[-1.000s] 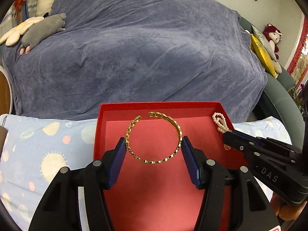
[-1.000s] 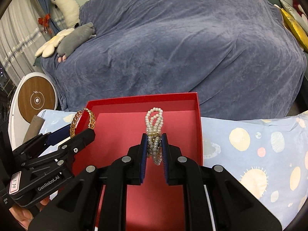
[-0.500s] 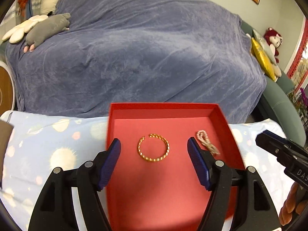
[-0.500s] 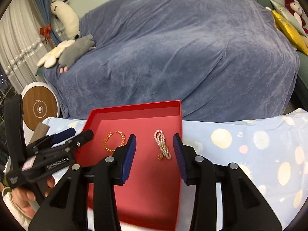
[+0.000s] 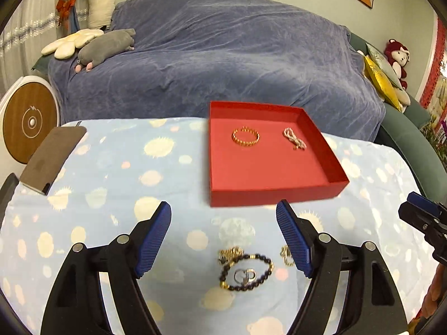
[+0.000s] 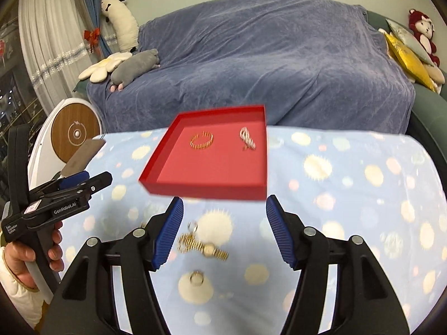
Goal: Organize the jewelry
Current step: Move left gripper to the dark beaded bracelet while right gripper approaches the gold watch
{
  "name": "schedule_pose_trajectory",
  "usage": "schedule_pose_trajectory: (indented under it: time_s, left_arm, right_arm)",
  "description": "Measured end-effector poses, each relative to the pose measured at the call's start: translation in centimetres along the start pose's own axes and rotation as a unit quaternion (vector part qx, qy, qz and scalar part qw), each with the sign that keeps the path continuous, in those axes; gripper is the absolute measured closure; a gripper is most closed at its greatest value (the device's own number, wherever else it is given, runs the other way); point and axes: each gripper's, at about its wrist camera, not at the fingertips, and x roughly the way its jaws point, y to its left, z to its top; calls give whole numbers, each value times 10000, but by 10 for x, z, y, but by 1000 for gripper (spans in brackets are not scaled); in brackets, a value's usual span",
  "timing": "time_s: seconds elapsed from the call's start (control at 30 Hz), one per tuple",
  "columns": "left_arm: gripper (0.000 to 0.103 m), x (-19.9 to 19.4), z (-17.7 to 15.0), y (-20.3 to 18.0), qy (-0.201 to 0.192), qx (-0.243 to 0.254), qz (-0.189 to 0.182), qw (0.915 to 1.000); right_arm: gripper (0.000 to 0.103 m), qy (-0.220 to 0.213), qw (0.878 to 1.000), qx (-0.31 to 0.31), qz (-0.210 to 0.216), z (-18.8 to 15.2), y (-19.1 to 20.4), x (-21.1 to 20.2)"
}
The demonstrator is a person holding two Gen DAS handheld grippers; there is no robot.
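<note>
My left gripper (image 5: 223,234) gapes over a black bead bracelet (image 5: 246,272); only my right gripper (image 6: 225,230), equally released, shows the gold watch (image 6: 204,247). The red tray (image 5: 275,194) holds a gold bangle (image 5: 245,137) beside a looped pearl strand (image 5: 294,141).

One red tray (image 5: 276,192) holds two pieces: a gold bangle (image 5: 245,136) and a pearl bracelet (image 5: 294,142). On the cloth lie one black bead bracelet (image 5: 245,272), one gold watch (image 6: 204,247) and two rings (image 6: 196,277).

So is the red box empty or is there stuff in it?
Not empty. The red box holds two things: a gold bracelet and a pearl bracelet, lying apart on its floor.
</note>
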Motion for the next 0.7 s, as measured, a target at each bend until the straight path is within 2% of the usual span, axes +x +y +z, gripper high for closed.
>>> schedule_pose_trajectory:
  time_s: [0.13,0.27,0.47,0.7]
  left_arm:
    - [28,1,-28,8,215,-201,-99,9995]
    - [28,13,-43,7,377,18,-10,9993]
    - [28,31,-60,8,697,-15,-190,9974]
    - [28,39,-71,14,858,71,-198,9961]
  right_arm:
    - [44,238,9996,-168,-22,-21,1,8]
    - [44,350,9976,-534,-275,-35,6,22]
    - [44,591,9958,-675,-170,-47,9,51]
    - [44,826,9912,-1031,75,-58,24,86]
